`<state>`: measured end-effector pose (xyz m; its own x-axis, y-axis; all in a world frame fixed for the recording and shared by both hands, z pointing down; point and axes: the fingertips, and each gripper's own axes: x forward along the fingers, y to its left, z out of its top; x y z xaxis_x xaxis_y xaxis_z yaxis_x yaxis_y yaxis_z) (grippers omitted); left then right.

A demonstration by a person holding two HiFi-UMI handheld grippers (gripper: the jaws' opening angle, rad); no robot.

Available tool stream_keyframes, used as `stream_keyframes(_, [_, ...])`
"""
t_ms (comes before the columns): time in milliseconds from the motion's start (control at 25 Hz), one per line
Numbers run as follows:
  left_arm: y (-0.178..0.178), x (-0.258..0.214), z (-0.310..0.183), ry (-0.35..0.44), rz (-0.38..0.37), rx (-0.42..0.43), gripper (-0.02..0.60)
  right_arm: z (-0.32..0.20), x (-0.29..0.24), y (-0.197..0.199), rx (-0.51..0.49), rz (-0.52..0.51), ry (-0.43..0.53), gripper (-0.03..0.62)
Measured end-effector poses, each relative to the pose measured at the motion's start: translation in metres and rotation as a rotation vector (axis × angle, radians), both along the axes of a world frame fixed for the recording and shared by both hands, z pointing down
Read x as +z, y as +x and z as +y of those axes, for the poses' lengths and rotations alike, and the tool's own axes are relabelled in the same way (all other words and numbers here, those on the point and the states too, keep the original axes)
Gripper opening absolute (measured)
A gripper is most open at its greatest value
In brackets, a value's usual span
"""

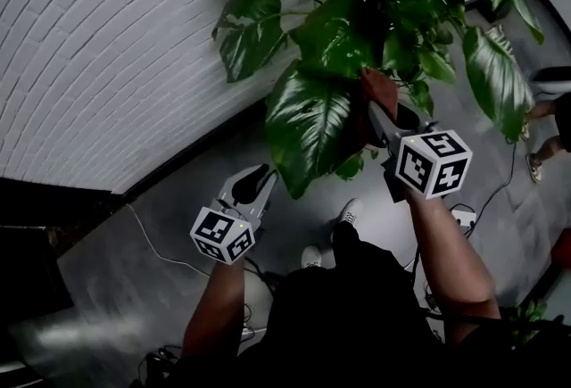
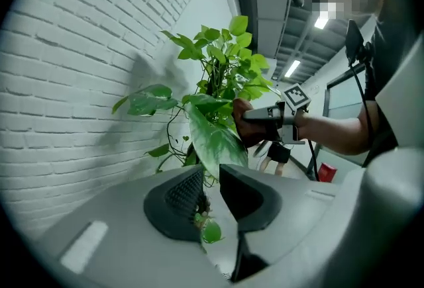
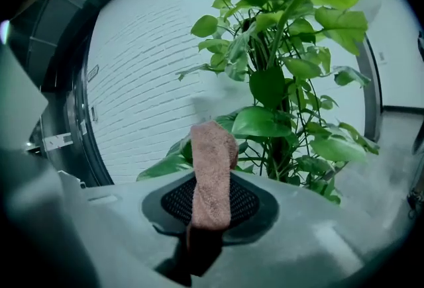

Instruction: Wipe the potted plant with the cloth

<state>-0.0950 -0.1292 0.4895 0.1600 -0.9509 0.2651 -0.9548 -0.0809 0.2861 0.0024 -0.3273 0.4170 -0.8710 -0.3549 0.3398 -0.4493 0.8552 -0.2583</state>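
Right tongs [image 3: 212,197] clench a fuzzy pink cloth [image 3: 213,147]; left tongs [image 2: 211,191] gape around a glossy pointed leaf [image 2: 215,141]

An industrial-looking indoor hall: white-painted brick wall [image 1: 107,47], grey polished floor [image 1: 134,288], ceiling strip lights [image 2: 292,68].

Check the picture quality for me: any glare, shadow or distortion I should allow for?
Head view: dim overall, person's body almost black, sheen on the big leaf. Left gripper view: fisheye bends the brick wall, where the plant throws a soft shadow; ceiling lights glare. Right gripper view: bright, cloth sharp, rim blurred and dark.
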Motion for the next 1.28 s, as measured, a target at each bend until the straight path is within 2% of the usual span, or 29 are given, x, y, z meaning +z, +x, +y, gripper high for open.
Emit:
stream_keyframes(280, [0.01,0.009,-0.007,-0.033,-0.027,0.014,0.072,-0.001,0.021,-0.02,-0.032,0.07,-0.044,0.069])
stream_keyframes(480, [0.014,0.008,-0.008,-0.037,-0.044,0.024,0.02,0.011,0.037,-0.018,-0.04,0.111,-0.062,0.068])
stream_keyframes(1000, [0.027,0.009,-0.011,-0.051,-0.045,0.052,0.017,0.048,0.074,-0.013,-0.053,0.162,-0.129,0.068])
stream_keyframes(1280, [0.027,0.009,-0.009,-0.068,-0.07,0.057,0.017,0.075,0.087,-0.014,-0.068,0.157,-0.17,0.068])
